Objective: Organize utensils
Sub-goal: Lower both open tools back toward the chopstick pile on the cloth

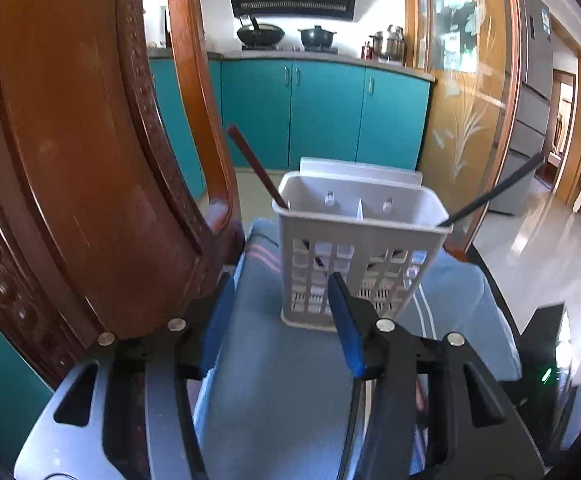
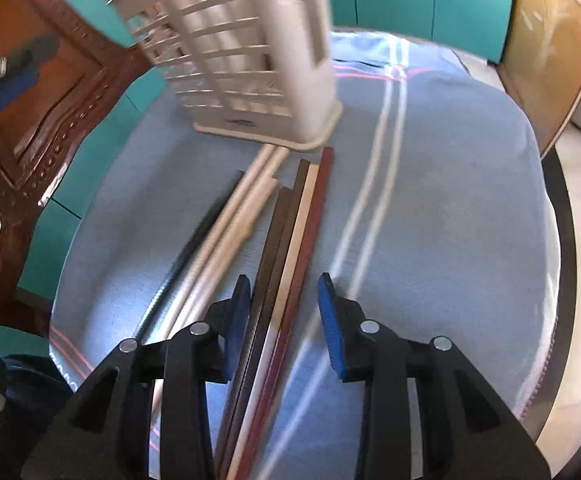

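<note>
Both sets of fingers spread wide and holding nothing, right gripper (image 2: 282,312) straddling thin, stiff, probably slippery chopsticks (image 2: 290,240) lying near the white holder (image 2: 246,68), so best pinched mid-shaft, one at a time.

Left tool (image 1: 280,312) spread wide, holding nothing — right tool (image 2: 282,314) likewise.

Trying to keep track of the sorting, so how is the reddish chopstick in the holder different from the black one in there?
The reddish chopstick leans left out of the holder, from its left compartment; the black chopstick leans right, from the right compartment. The reddish one looks thicker and stands steeper; the black one looks thinner and slants lower. Both rest against the rim with their upper ends sticking out, and neither gripper touches them.
</note>
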